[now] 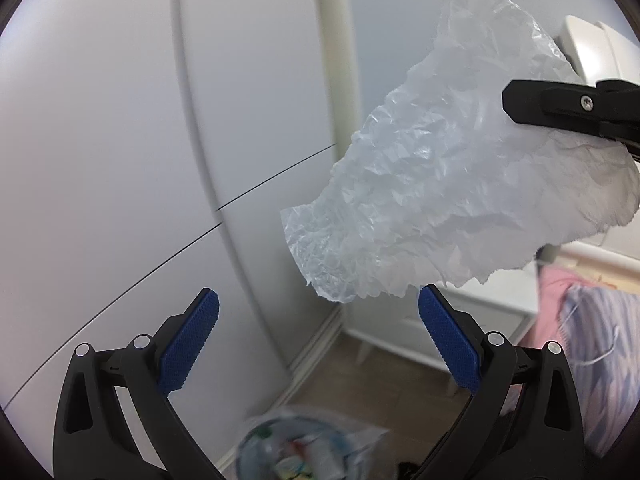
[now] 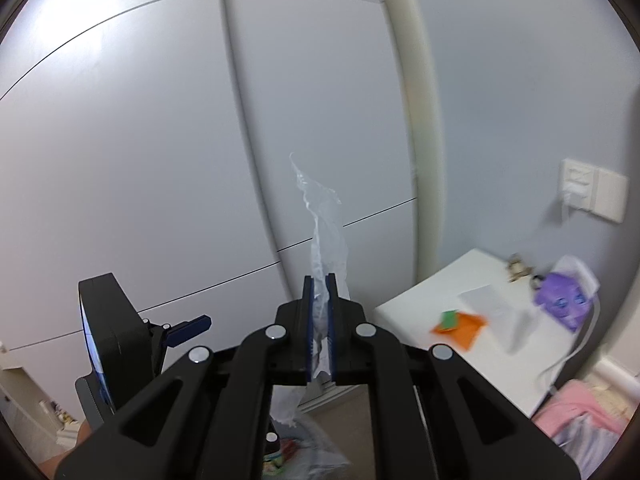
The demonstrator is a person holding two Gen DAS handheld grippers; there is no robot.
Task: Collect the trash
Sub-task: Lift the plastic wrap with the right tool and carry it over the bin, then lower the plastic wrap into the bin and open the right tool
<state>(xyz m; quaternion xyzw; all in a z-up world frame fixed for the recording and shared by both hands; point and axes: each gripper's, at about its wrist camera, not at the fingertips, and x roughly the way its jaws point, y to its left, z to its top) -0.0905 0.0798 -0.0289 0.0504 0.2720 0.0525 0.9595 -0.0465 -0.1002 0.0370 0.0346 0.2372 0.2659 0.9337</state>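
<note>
A crumpled sheet of white plastic wrap [image 1: 440, 184] hangs in the air, held from the right by my right gripper [image 1: 516, 106]. In the right wrist view that gripper [image 2: 320, 284] is shut on the plastic wrap [image 2: 326, 236], which sticks up between the blue pads and trails below them. My left gripper [image 1: 318, 308] is open, its blue pads [image 1: 192, 344] wide apart with nothing between them, just below the sheet. Far below, a bin lined with a clear bag [image 1: 304, 448] holds colourful trash; the bin [image 2: 304, 460] also shows blurred under the right gripper.
White wardrobe doors [image 1: 120, 160] fill the left and centre. A white bedside table [image 2: 472, 320] carries an orange and green paper, a purple packet [image 2: 564, 304] and a white sheet. Pink and striped bedding [image 1: 592, 340] lies at the right. Wooden floor [image 1: 360, 380] shows below.
</note>
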